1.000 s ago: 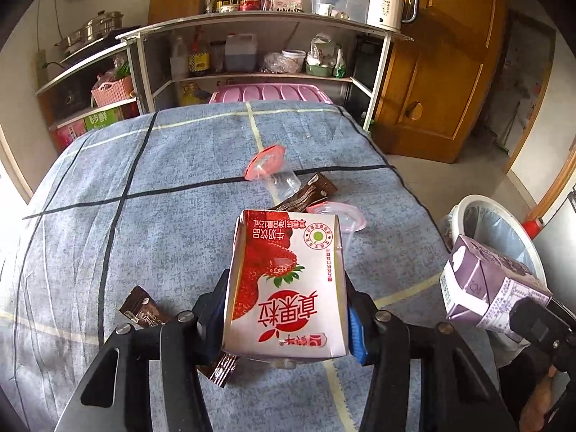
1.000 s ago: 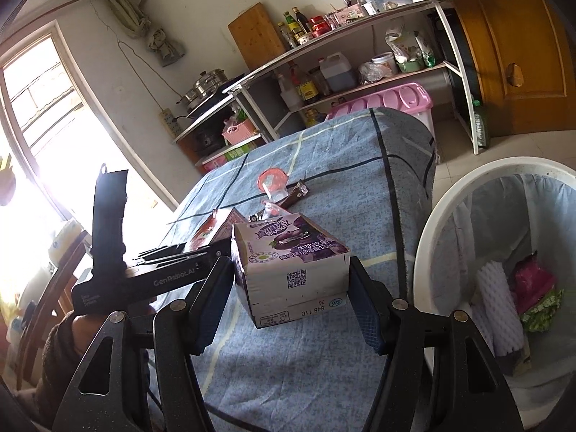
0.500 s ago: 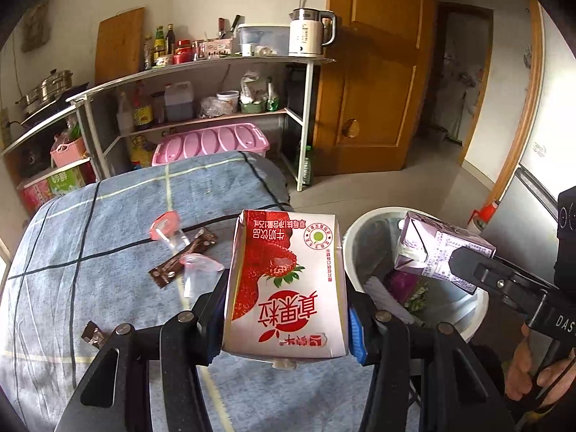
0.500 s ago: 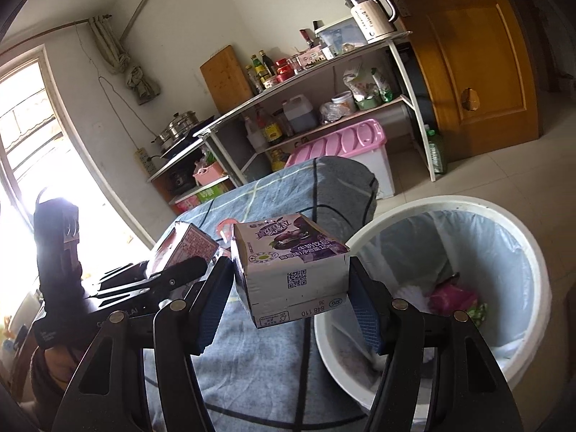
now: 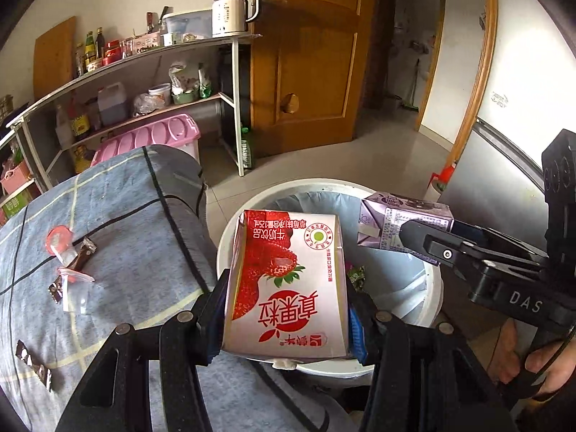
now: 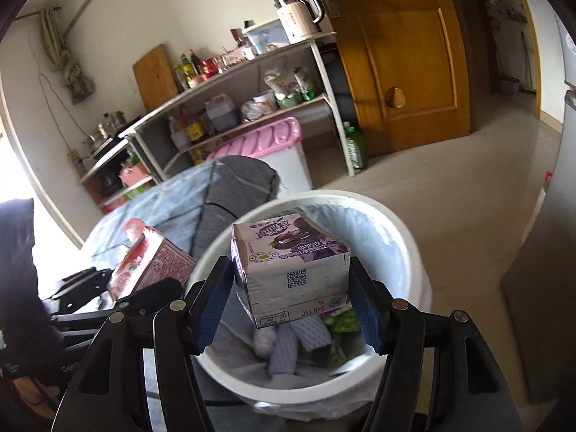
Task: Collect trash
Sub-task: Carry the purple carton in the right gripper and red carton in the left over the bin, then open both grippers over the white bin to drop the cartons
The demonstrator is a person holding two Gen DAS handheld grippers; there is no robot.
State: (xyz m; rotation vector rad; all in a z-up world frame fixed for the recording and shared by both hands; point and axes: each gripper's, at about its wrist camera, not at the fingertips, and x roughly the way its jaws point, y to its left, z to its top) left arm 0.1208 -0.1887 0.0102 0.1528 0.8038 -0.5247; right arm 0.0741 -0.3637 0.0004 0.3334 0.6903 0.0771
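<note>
Bin (image 5: 428,288) now nearer, table (image 5: 118,223) behind.

Both cartons now hang above the white trash bin (image 6: 414,252), no longer over the cloth-covered counter (image 5: 126,216). The left gripper (image 5: 288,327) has carried the strawberry milk carton (image 5: 288,280) off the counter's edge to the bin's near rim. The right gripper (image 6: 291,302) has brought the purple milk carton (image 6: 288,262) from the counter's side to directly over the bin's opening.
</note>
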